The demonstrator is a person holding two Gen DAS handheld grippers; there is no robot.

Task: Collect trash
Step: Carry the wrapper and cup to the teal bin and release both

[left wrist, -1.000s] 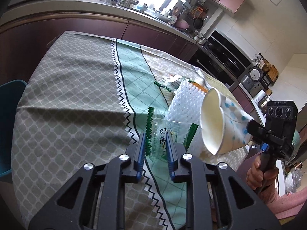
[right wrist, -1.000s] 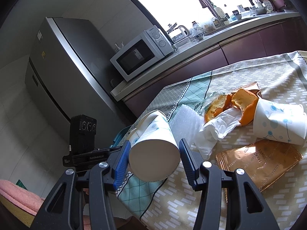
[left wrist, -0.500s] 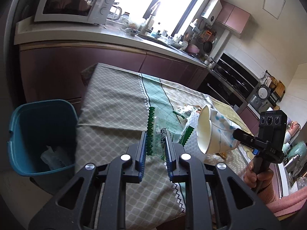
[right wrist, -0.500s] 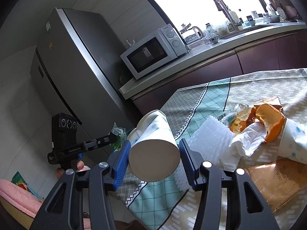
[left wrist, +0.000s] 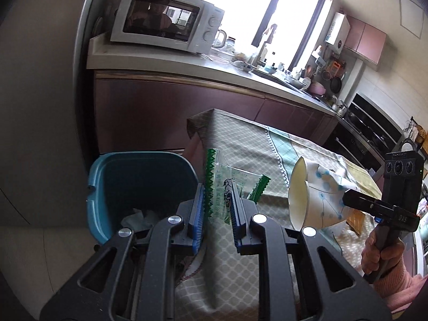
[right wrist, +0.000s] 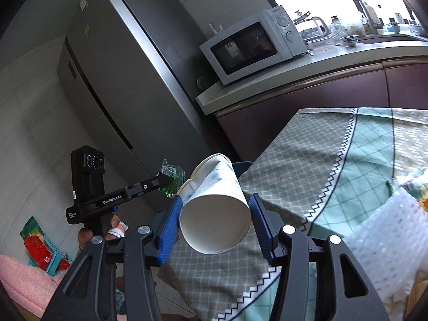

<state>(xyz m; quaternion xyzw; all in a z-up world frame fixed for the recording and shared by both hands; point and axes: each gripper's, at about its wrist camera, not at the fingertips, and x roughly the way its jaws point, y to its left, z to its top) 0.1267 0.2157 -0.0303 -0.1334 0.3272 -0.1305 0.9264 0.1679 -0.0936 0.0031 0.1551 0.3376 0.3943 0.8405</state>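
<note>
The blue bin (left wrist: 139, 187) lies left of the table (left wrist: 240, 144), nearest the left gripper (left wrist: 216, 208) pinching a clear wrapper (left wrist: 222, 184); the right gripper (right wrist: 215, 224) clamps a paper cup (right wrist: 214, 195)

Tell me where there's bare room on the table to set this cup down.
The grey-patterned tablecloth near the corner by the teal bin is bare. Past the zigzag stripe it gets crowded, starting with the bubble wrap.

Both wrist views angled down along the fingers, close over the bench's (left wrist: 248, 144) left corner; microwave (right wrist: 254, 45) shared far behind.
</note>
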